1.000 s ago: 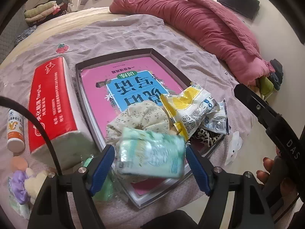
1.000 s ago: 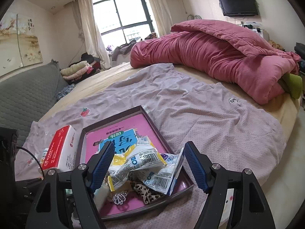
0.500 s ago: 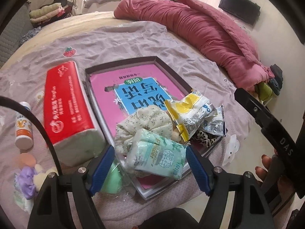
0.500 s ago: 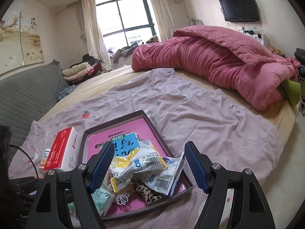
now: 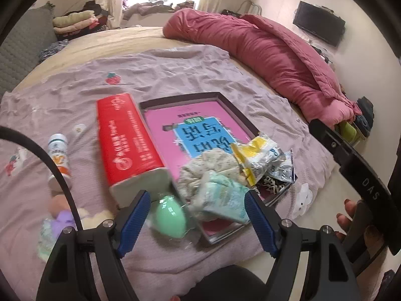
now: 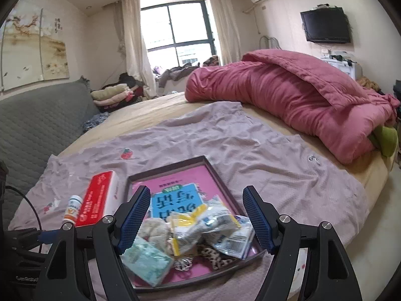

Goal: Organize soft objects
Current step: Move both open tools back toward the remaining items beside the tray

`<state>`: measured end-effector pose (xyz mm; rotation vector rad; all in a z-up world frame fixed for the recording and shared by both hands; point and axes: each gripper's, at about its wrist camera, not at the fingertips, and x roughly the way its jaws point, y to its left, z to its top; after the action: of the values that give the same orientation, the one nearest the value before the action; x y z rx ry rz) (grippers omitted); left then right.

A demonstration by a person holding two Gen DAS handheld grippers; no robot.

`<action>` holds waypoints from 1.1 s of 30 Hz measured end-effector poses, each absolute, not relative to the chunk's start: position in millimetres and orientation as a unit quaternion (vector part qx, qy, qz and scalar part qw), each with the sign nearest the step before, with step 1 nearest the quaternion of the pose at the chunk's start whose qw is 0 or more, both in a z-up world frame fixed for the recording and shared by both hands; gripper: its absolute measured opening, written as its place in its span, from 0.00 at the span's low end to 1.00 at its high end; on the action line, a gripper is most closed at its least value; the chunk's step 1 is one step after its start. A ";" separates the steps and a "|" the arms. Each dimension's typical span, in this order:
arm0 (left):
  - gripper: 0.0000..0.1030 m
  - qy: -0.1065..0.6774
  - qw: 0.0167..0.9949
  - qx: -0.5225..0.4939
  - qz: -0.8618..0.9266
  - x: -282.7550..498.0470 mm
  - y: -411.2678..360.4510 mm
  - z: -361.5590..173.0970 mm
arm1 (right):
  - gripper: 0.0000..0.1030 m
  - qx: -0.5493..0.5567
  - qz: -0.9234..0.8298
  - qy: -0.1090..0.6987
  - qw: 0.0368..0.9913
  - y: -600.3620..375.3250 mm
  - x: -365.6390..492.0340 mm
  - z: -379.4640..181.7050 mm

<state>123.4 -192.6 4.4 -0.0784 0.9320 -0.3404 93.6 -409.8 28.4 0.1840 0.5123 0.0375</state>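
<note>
My left gripper (image 5: 198, 219) is open and hangs above the near corner of the dark tray (image 5: 180, 99), holding nothing. Below it a pale green tissue pack (image 5: 223, 200) lies on the tray beside a floral scrunchie (image 5: 210, 165) and yellow-white snack packets (image 5: 258, 158). A green egg-shaped sponge (image 5: 169, 219) rests on the blanket just outside the tray. My right gripper (image 6: 196, 218) is also open and empty, higher above the same tray (image 6: 215, 173). From there the tissue pack (image 6: 147, 260), the packets (image 6: 200, 225) and a leopard scrunchie (image 6: 215, 255) lie below it.
A red tissue brick (image 5: 127, 140) lies left of the tray, with a small white-orange bottle (image 5: 59, 155) and a purple scrunchie (image 5: 62, 222) further left. A pink duvet (image 5: 263, 50) is heaped at the back right. The bed edge runs close below the tray. A hand (image 5: 351, 213) holds the right gripper.
The green tissue pack that hung between my left pads now lies on the tray. Both grippers have drawn back and upward, so the tray looks smaller.
</note>
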 end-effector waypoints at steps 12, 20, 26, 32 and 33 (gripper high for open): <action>0.75 0.426 0.892 -0.070 -0.133 99.2 -132.4 25.4 | 0.75 0.050 0.075 0.234 0.968 -352.1 81.5 57.7; 0.75 0.415 0.899 -0.098 -0.101 84.6 -83.6 37.3 | 0.75 0.017 0.116 0.235 0.965 -310.0 73.0 66.7; 0.75 0.406 0.903 -0.122 -0.067 75.0 -34.7 44.6 | 0.75 0.009 0.145 0.234 0.961 -285.2 66.9 74.2; 0.75 0.396 0.908 -0.134 -0.021 64.4 13.1 50.8 | 0.75 -0.006 0.172 0.235 0.957 -258.4 59.0 79.7; 0.75 0.395 0.908 -0.137 -0.015 62.3 22.0 51.3 | 0.75 -0.008 0.178 0.235 0.956 -253.0 57.7 80.7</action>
<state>62.3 22.0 51.3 -0.2830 0.8143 -0.0303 57.7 -253.0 80.7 -0.0165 0.4769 0.3619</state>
